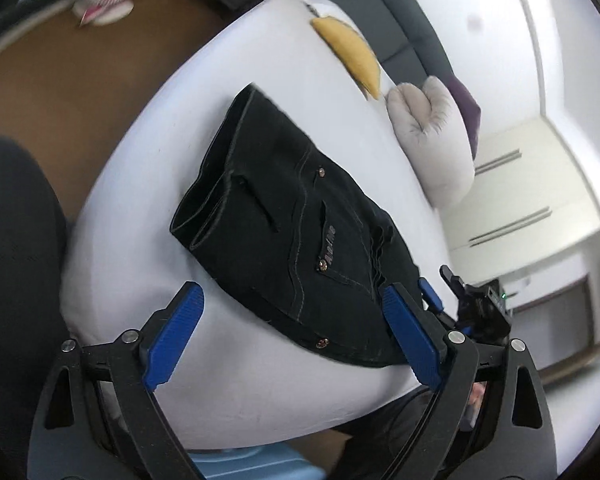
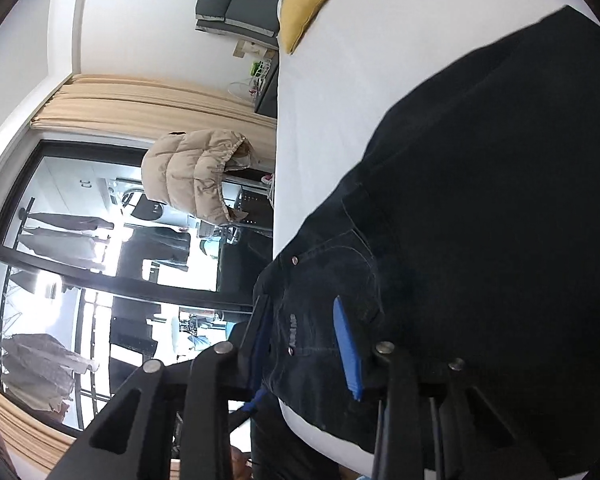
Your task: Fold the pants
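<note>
Black jeans (image 1: 292, 224) lie folded into a compact bundle on a white bed (image 1: 148, 240), waistband and pocket rivets toward me. My left gripper (image 1: 292, 320) is open, its blue pads on either side of the near edge of the jeans, a little above them. My right gripper (image 2: 304, 340) is open with its jaws around the waistband corner of the jeans (image 2: 480, 208) at the bed's edge. The right gripper also shows in the left wrist view (image 1: 468, 304) at the far side of the bundle.
A yellow pillow (image 1: 352, 56) and a grey cushion (image 1: 432, 136) lie at the head of the bed. A brown floor (image 1: 60, 88) lies beside it. A beige puffer jacket (image 2: 196, 172) hangs by a dark window. A light blue case (image 1: 244, 464) sits below the bed edge.
</note>
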The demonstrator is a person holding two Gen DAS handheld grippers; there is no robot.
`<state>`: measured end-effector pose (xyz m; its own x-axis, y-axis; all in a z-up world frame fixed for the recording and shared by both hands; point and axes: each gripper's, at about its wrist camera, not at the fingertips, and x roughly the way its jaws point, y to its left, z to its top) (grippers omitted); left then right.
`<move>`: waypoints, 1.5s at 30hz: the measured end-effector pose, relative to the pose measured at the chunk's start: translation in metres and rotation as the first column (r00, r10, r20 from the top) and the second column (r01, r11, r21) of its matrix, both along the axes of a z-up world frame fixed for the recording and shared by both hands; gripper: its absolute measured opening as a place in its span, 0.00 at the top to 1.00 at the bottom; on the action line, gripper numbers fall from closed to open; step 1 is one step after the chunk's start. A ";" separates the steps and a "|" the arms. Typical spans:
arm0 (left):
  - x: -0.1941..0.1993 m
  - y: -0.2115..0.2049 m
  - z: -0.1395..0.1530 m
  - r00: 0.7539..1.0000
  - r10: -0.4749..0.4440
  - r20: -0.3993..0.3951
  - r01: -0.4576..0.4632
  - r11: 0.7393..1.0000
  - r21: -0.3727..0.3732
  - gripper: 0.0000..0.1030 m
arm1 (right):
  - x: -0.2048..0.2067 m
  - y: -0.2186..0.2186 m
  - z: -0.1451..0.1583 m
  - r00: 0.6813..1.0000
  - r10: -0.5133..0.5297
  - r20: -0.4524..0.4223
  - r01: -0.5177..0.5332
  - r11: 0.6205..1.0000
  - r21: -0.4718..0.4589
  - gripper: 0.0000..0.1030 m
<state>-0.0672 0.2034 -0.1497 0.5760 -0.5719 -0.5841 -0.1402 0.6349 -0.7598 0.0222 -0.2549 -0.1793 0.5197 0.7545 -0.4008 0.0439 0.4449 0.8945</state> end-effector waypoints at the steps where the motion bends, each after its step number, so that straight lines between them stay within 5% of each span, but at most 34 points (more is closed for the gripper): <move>1: 0.002 0.002 -0.004 1.000 0.010 -0.014 -0.010 1.000 -0.006 0.13 | 0.002 0.000 0.001 1.000 -0.001 -0.001 0.001 1.000 0.004 0.65; 11: 0.014 0.011 -0.033 0.994 0.092 -0.053 -0.098 0.986 -0.138 0.15 | 0.010 -0.001 -0.001 1.000 0.007 -0.021 -0.007 1.000 0.027 0.65; 14: 0.018 0.015 -0.039 0.992 0.107 -0.073 -0.116 0.982 -0.146 0.33 | 0.010 -0.002 -0.003 1.000 0.009 -0.027 -0.009 1.000 0.025 0.65; 16: 0.025 0.017 -0.045 0.990 0.105 -0.092 -0.117 0.983 -0.143 0.67 | 0.011 -0.004 -0.005 0.999 0.013 -0.038 -0.012 1.000 0.015 0.65; 18: 0.030 0.017 -0.049 0.989 0.097 -0.110 -0.113 0.983 -0.147 0.74 | 0.016 -0.003 -0.004 0.998 0.018 -0.054 -0.019 1.000 -0.004 0.65; 27: 0.033 -0.006 0.003 0.999 0.043 0.015 -0.044 0.998 0.055 0.83 | 0.057 0.019 -0.019 0.966 0.161 -0.200 -0.188 0.974 -0.124 0.65; 29: 0.034 -0.015 0.020 0.998 0.017 0.055 -0.023 0.994 0.106 0.83 | 0.063 0.024 -0.039 0.944 0.172 -0.282 -0.226 0.959 -0.172 0.79; 30: 0.035 -0.020 0.028 0.997 -0.002 0.078 -0.009 0.991 0.136 0.83 | 0.064 0.024 -0.046 0.942 0.167 -0.291 -0.224 0.959 -0.173 0.93; 31: 0.034 -0.024 0.035 0.996 -0.016 0.093 0.001 0.988 0.156 0.83 | 0.064 0.021 -0.053 0.942 0.156 -0.298 -0.209 0.965 -0.156 1.00; 39: 0.065 -0.099 0.087 0.961 -0.189 0.203 0.113 0.934 0.338 0.84 | 0.046 0.016 -0.058 0.965 0.140 -0.221 -0.173 0.976 -0.135 1.00; 41: 0.068 -0.126 0.100 0.940 -0.253 0.227 0.151 0.909 0.388 0.84 | 0.045 0.014 -0.052 0.968 0.147 -0.203 -0.173 0.978 -0.114 0.79; 43: 0.075 -0.155 0.109 0.920 -0.307 0.242 0.181 0.884 0.431 0.84 | 0.041 0.007 -0.032 0.982 0.126 -0.139 -0.141 0.984 -0.106 0.39; 45: 0.075 -0.189 0.112 0.889 -0.385 0.249 0.228 0.842 0.489 0.84 | 0.038 -0.003 -0.012 0.991 0.100 -0.093 -0.110 0.989 -0.102 0.28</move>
